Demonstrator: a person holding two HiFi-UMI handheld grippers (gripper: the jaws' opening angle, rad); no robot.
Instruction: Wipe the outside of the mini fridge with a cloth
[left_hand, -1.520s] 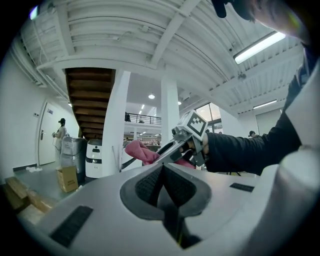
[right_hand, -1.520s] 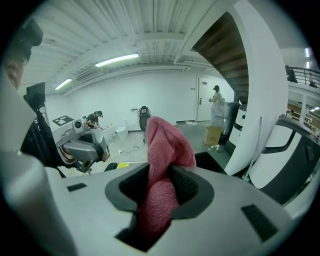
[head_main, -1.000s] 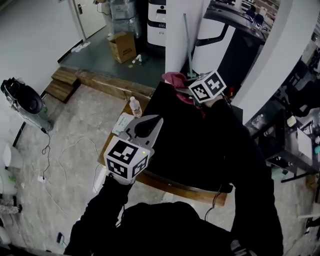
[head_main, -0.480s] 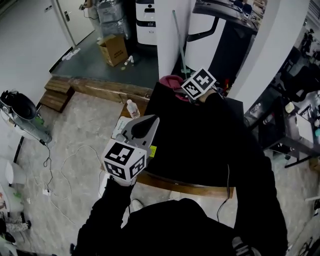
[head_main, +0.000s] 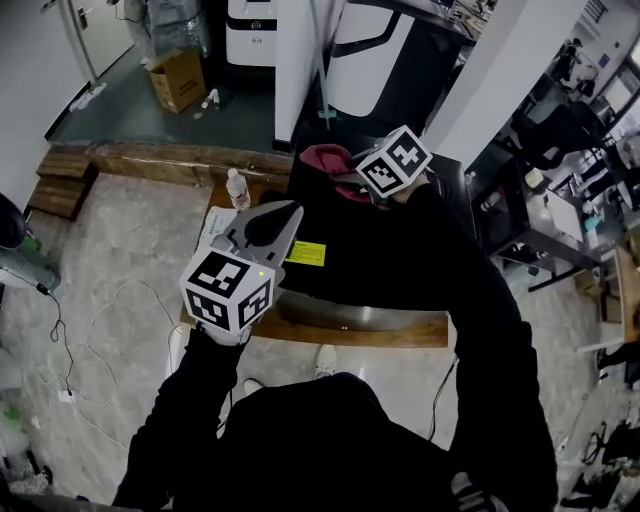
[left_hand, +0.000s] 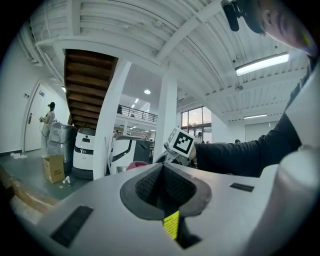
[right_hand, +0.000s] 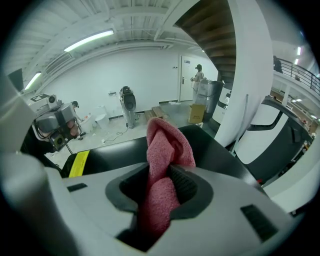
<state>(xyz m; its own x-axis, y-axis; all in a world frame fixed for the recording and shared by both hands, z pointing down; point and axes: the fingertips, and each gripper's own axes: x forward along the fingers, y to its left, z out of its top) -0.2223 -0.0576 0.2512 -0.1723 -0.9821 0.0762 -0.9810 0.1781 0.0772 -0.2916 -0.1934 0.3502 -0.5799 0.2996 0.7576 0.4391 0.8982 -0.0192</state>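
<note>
- Mini fridge (head_main: 350, 240): a black cabinet seen from above in the head view, standing on a wooden counter (head_main: 400, 330). Its flat top fills the middle of that view. In the right gripper view the same top (right_hand: 125, 150) spreads out beyond the jaws.
- Cloth (head_main: 325, 158): pink terry fabric at the 11 o'clock corner of the fridge top. No view settles whether it presses on the surface.
- Right claw (head_main: 362, 185): held over the 12 o'clock edge of the fridge, at the end of a black sleeve (head_main: 470, 300). In its own view the right claw (right_hand: 162, 190) is clenched on the cloth (right_hand: 167, 145), which bunches between the pads and stands up above them.
- Left claw (head_main: 288, 210): held at the 9 o'clock side of the fridge and aimed toward 1 o'clock. In its own view the left claw (left_hand: 162, 185) has its jaws pressed together with nothing between them.
- Yellow sticker (head_main: 305, 253): lies flat on the fridge top near its 9 o'clock edge, just beside the left claw's tip. It also shows through the slit below the closed jaws (left_hand: 171, 224).
- Bottle (head_main: 237, 188): clear plastic, upright on the counter at 10 o'clock from the fridge.
- Surroundings: a cardboard box (head_main: 178, 80) at 11 o'clock on the far floor, and a loose cable (head_main: 110, 310) on the floor at 9 o'clock.
</note>
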